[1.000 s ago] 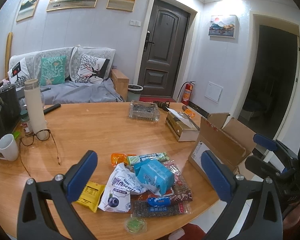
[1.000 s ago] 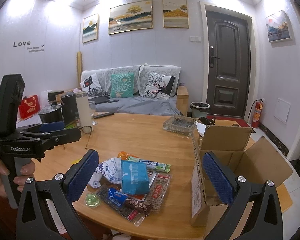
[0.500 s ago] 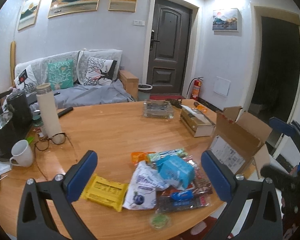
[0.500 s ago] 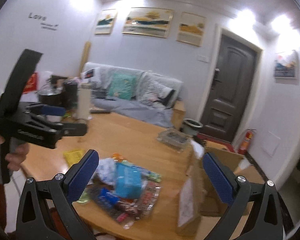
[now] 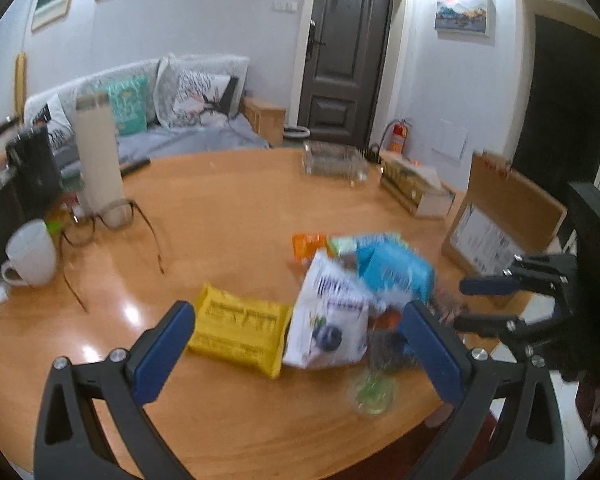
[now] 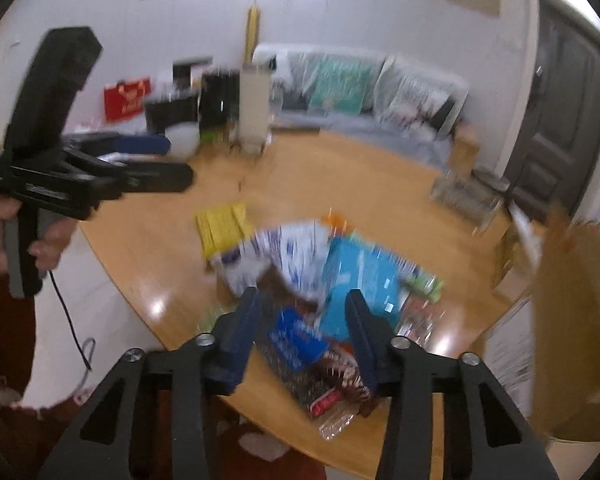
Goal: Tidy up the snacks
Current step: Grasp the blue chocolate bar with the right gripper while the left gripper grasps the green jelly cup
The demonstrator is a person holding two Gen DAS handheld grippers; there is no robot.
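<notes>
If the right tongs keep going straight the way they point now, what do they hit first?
Most likely the small blue snack packet at the pile's near edge, lying between the open right tongs; blur leaves depth unclear.

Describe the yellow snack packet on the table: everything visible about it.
The yellow packet is a flat, soft-looking pouch with crimped ends and dark print too blurred to read. It lies flat on the wooden table at the left edge of the snack pile; the white pouch leans at or over its right end. It lies ahead of the left gripper, whose jaws are wide apart. Neither gripper touches it.
</notes>
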